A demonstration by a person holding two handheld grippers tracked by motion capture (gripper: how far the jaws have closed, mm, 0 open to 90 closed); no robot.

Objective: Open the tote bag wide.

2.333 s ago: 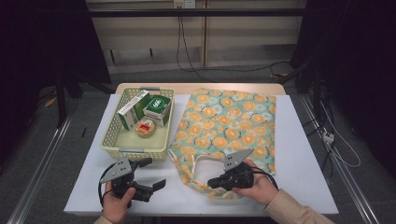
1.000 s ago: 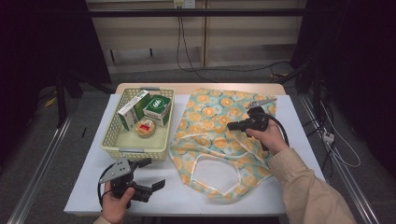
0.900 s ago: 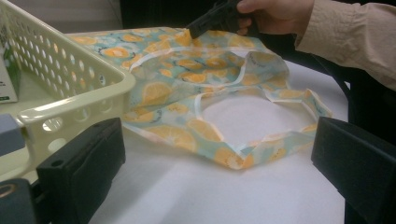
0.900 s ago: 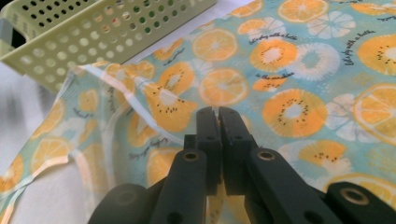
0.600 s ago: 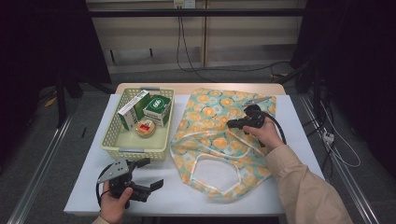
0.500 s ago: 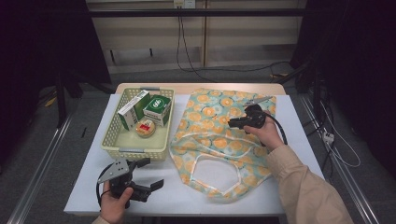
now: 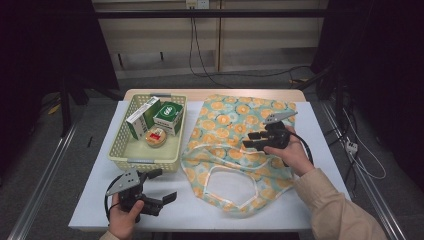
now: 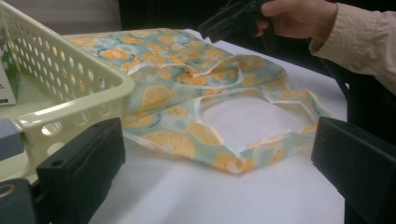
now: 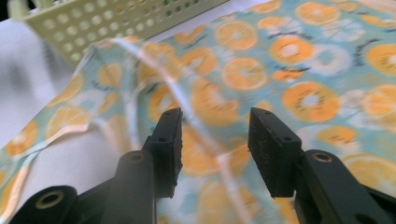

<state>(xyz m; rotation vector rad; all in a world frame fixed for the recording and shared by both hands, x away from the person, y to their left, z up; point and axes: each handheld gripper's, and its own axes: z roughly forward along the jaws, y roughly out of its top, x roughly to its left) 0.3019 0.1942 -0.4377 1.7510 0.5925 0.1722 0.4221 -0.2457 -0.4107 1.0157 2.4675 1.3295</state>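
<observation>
From above, one orange-print cloth bag lay spread flat on the white table, its mouth and pale handles turned toward the person, just to the right of a single cream basket. The right gripper hovered over the bag's right half, held in the right hand. Its jaws had just been opening, and the right gripper view showed what the high view could not: the two black pads stood apart with nothing pinched between them, only orange-slice fabric and a strip of pale trim beneath, with the basket's perforated wall across the top.

The left gripper sat low at the table's near left edge in the left hand, jaws spread wide and empty. The left gripper view looked across the table at bag level, where the bag's open loop of handle lay on the table and the basket's corner rose just beside the left jaw; the fabric appeared to reach right up to the basket. The person's sleeve and the other gripper showed at the far top.

Only the high view looked into the basket: three things, namely one tall white-and-green box, one green box and one round tin.
</observation>
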